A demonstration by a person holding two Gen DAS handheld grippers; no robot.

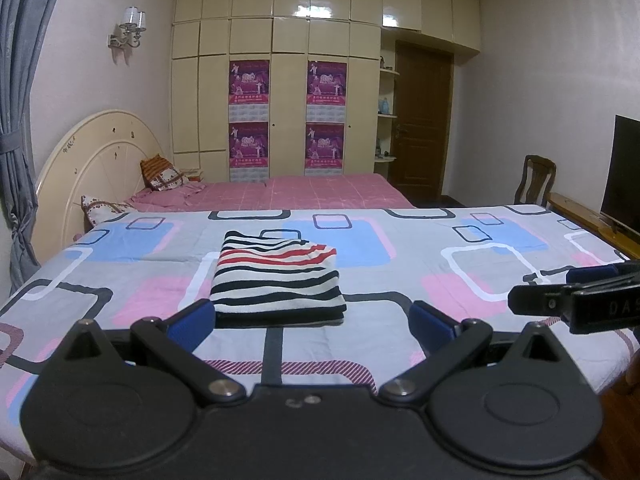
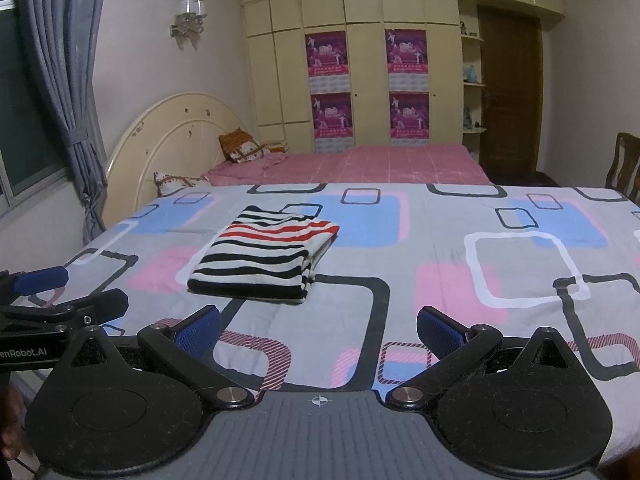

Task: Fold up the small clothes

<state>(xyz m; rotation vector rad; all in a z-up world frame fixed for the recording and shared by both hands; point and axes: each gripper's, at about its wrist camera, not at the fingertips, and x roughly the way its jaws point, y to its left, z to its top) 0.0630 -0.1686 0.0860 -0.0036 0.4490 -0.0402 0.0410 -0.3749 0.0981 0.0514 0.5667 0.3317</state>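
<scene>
A striped garment [image 1: 276, 280] in black, white and red lies folded into a neat rectangle on the patterned sheet [image 1: 400, 272]. My left gripper [image 1: 312, 322] is open and empty, just in front of the garment's near edge. In the right wrist view the garment [image 2: 264, 256] lies ahead and to the left. My right gripper [image 2: 318, 332] is open and empty, to the right of the garment and short of it. The right gripper also shows in the left wrist view [image 1: 576, 296], and the left gripper shows in the right wrist view [image 2: 60, 296].
Behind the work surface is a bed with a pink sheet [image 1: 312, 192], pillows [image 1: 164, 174] and a cream headboard [image 1: 96, 160]. A wardrobe [image 1: 276, 80] fills the back wall. A wooden chair [image 1: 536, 180] and a dark screen [image 1: 624, 172] stand at the right. A grey curtain [image 1: 20, 120] hangs at the left.
</scene>
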